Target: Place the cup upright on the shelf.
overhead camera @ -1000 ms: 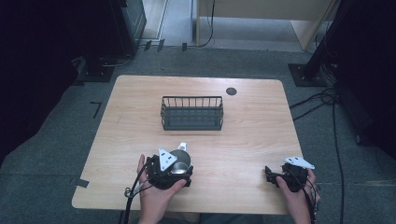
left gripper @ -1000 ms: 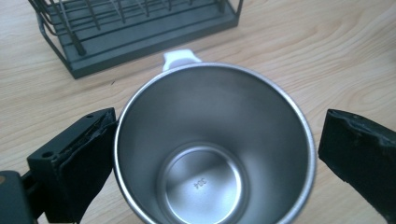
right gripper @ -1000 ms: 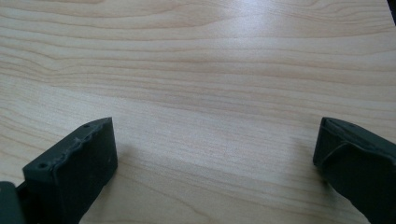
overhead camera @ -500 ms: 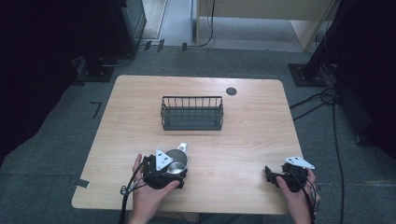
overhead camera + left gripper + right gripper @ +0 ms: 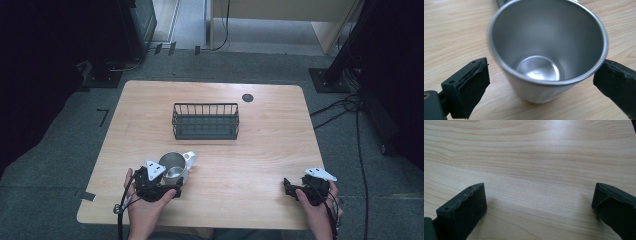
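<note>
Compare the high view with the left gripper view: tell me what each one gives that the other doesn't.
High view alone: the black wire basket at mid-table, the right tongs resting low on the right, and the cup's white handle. Left gripper view alone: the cup's empty steel inside and the left tongs open, a gap between one pad and the wall. Both: the metal cup upright on the wooden table.
</note>
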